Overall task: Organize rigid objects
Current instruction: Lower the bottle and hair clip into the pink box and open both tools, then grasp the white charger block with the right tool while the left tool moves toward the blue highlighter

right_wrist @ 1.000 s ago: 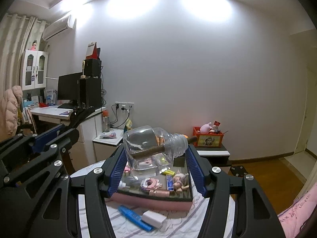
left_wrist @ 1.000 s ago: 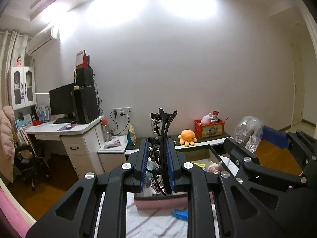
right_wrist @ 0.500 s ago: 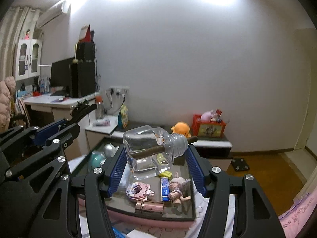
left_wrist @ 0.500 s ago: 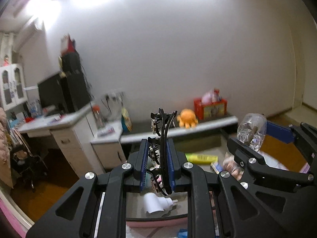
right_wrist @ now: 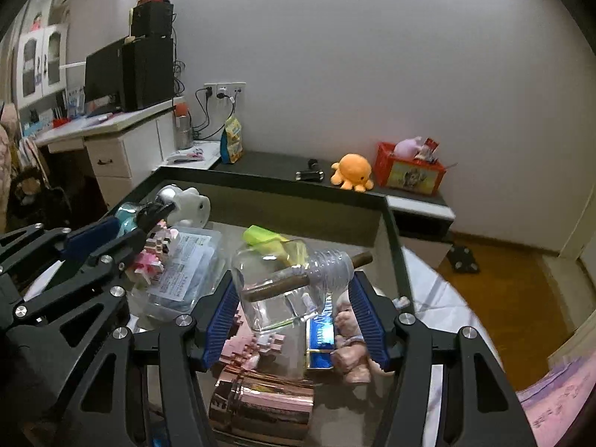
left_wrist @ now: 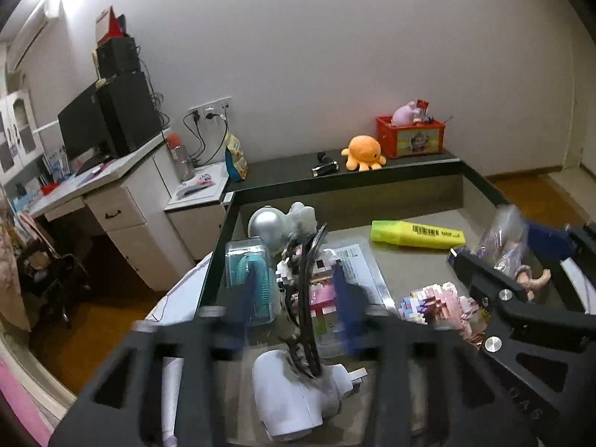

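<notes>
My left gripper [left_wrist: 298, 298] is open, its blue pads blurred and spread apart. A black hair claw clip [left_wrist: 305, 298] stands between them, its lower end on a white plug adapter [left_wrist: 294, 398] inside the dark-rimmed storage box [left_wrist: 223, 238]. My right gripper [right_wrist: 294, 316] is shut on a clear glass bottle [right_wrist: 283, 287] with a brown stick through its neck. It holds the bottle low over the box [right_wrist: 391, 231], above a pink block toy [right_wrist: 242, 350] and a small doll [right_wrist: 350, 350].
The box also holds a yellow highlighter [left_wrist: 417, 234], a teal item in a clear case [left_wrist: 253, 279], a silver ball [left_wrist: 264, 223], a packaged sheet [right_wrist: 186, 260] and a rose-gold tube [right_wrist: 260, 406]. A dark shelf with an orange octopus plush [left_wrist: 363, 152] runs behind. A desk [left_wrist: 104, 182] stands left.
Both grippers have tipped down and lowered into the box. The left gripper's pads have spread away from the claw clip, which now rests on the white adapter. The right gripper still holds the bottle.
</notes>
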Demonstrator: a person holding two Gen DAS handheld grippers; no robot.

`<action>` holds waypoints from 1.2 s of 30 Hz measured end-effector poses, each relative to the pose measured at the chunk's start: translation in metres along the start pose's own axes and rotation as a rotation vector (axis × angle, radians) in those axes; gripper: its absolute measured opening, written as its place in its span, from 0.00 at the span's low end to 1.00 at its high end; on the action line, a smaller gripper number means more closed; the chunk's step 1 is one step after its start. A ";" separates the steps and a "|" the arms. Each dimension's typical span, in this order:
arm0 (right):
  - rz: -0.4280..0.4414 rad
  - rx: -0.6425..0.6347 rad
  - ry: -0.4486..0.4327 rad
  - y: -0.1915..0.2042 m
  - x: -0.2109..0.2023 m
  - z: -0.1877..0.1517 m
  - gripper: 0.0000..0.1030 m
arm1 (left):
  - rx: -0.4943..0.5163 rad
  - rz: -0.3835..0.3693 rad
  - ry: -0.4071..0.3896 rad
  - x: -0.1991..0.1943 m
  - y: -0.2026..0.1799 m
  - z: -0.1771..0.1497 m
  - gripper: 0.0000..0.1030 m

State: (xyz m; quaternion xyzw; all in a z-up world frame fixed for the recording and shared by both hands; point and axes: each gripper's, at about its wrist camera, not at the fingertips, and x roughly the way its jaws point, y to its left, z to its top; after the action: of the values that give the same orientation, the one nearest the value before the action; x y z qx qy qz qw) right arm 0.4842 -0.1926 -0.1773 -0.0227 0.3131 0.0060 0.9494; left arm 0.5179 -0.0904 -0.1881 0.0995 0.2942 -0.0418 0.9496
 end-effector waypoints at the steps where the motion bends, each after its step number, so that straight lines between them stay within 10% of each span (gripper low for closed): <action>1: 0.006 0.011 -0.001 -0.003 0.001 0.000 0.63 | -0.015 0.007 -0.009 -0.005 0.003 0.000 0.56; 4: -0.004 0.039 -0.032 -0.010 -0.012 0.000 0.80 | -0.044 0.012 -0.038 -0.017 0.016 0.003 0.70; 15: 0.031 0.085 -0.214 -0.011 -0.121 0.005 0.83 | -0.110 -0.022 -0.213 -0.143 0.052 -0.007 1.00; 27: -0.009 0.063 -0.401 0.010 -0.253 -0.050 0.84 | -0.149 -0.016 -0.398 -0.272 0.054 -0.064 1.00; 36: -0.026 0.073 -0.416 0.013 -0.285 -0.075 0.84 | -0.141 -0.018 -0.378 -0.291 0.050 -0.081 1.00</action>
State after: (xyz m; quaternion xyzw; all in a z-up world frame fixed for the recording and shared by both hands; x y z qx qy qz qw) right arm 0.2101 -0.1820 -0.0681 0.0092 0.1102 -0.0130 0.9938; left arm 0.2405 -0.0181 -0.0801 0.0206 0.1139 -0.0473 0.9921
